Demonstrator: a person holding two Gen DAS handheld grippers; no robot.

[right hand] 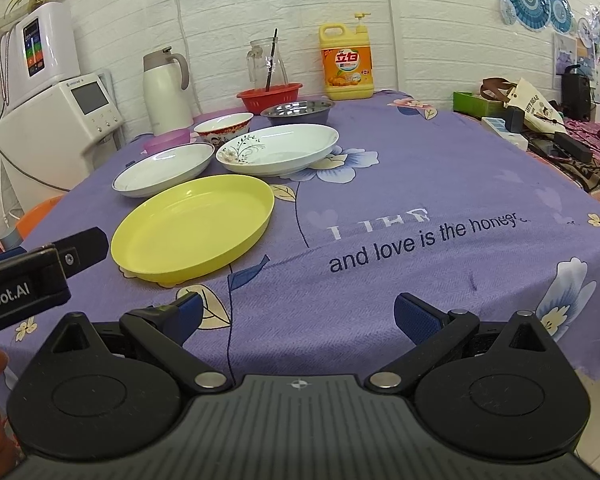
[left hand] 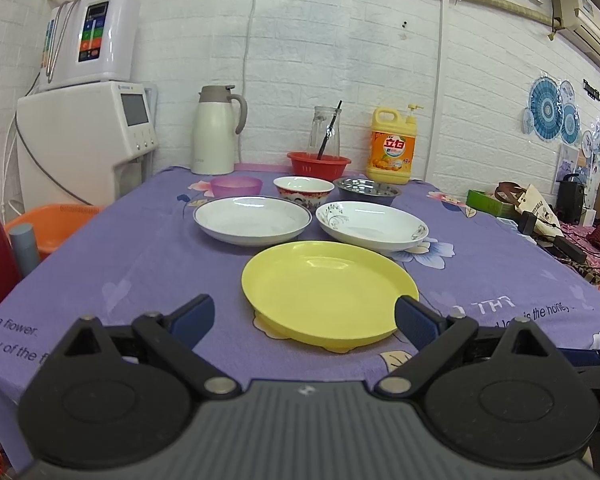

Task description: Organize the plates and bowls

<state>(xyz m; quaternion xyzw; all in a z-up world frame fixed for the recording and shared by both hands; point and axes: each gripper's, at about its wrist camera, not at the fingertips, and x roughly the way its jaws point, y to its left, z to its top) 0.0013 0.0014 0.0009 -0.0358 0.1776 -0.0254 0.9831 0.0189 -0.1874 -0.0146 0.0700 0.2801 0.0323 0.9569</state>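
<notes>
Surface point(right hand: 380, 200) — covered in a purple flowered cloth, carrying all the crockery we count below.

Item 1: yellow plate point(left hand: 328, 292), plastic by the look of it, nearest the front edge, lying flat and alone. The left tool point(left hand: 304, 316) sits just in front of it with its fingers spread wide; the right-hand finger overlaps the plate's rim in the left wrist view, though we cannot tell whether it touches.

Item 2: plain white plate point(left hand: 252, 220), behind and to the left of the yellow one, apart from it.

Item 3: white plate with a floral sprig point(left hand: 372, 224), behind and to the right, just beside item 2.

Items 4–6: a back row of bowls — pink bowl point(left hand: 235, 186), red-patterned bowl point(left hand: 303, 192), steel bowl point(left hand: 367, 191) — close together, none stacked.

Right tool point(right hand: 298, 316): fingers spread, nothing between them, held over bare cloth well to the right of the plates.

Bystanders (not ours to sort): red basket point(left hand: 319, 162) holding a glass jug, detergent bottle point(left hand: 391, 148), thermos point(left hand: 216, 132).

Status: nothing is nested yet; we judge sorting not started, the yellow plate likeliest first.

Risks we foresee:
- The yellow plate is shallow and light; a pinch on one rim could tip it or skid it along the cloth, perhaps bunching the fabric.
- The white plates look ceramic — set down hard on each other, they may chip or clatter.
- The bowls crowd the plates' far rims, so reaching over could knock one.
</notes>
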